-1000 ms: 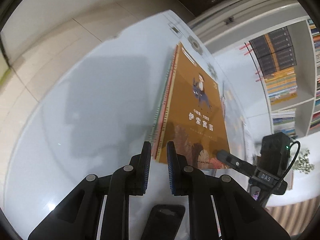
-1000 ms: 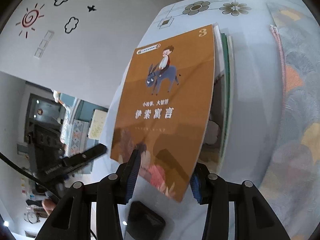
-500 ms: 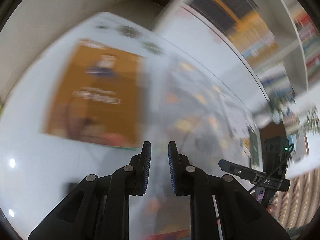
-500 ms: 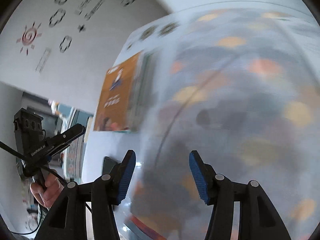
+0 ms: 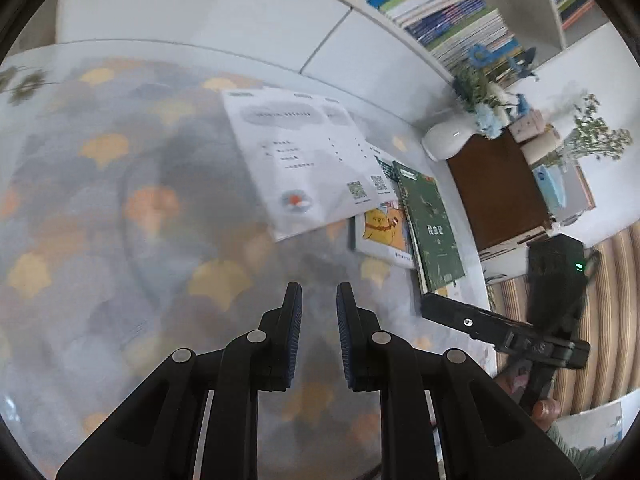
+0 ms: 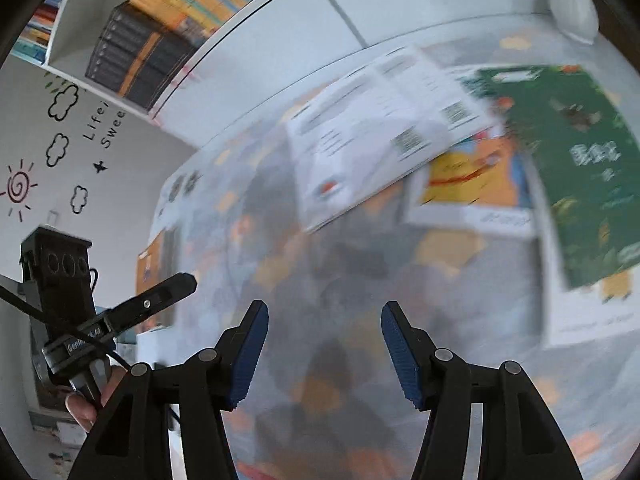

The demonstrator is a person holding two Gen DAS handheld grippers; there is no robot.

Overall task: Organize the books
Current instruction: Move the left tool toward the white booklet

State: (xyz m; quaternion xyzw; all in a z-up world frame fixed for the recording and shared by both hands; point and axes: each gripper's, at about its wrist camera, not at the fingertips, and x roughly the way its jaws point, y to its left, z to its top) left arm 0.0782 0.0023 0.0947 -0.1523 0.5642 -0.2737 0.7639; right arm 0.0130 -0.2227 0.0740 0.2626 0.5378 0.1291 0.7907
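Loose books, far right part of the table: a white booklet with printed text and two QR codes point(image 5: 298, 160) point(image 6: 376, 136), lying flat and overlapping the far edge of a white-bordered picture book with a yellow and orange cover point(image 5: 382, 232) point(image 6: 472, 184). Just right of these, a dark green book with pale title characters point(image 5: 430, 224) point(image 6: 580, 168), lying flat, overlapping the picture book's right side, with a further pale cover showing beneath it.

Stacked books: an orange-brown covered stack point(image 6: 154, 268), flat at the far left end of the table, well apart from the loose group; seen in the right wrist view only, blurred.

Support: a table under a grey cloth patterned with yellow and orange shapes point(image 5: 120, 208) point(image 6: 320, 300).

Left gripper point(image 5: 318, 312): black with blue pads, fingers released, a narrow gap between them, holding nothing, above bare cloth near the loose books.

Right gripper point(image 6: 322, 336): black with blue pads, fingers spread wide, empty, above the cloth.

Surroundings: a white bookshelf filled with book spines point(image 5: 452, 12) point(image 6: 160, 28) behind the table; a white vase of blue and white flowers point(image 5: 452, 140); a brown wooden box point(image 5: 496, 188) to the right.
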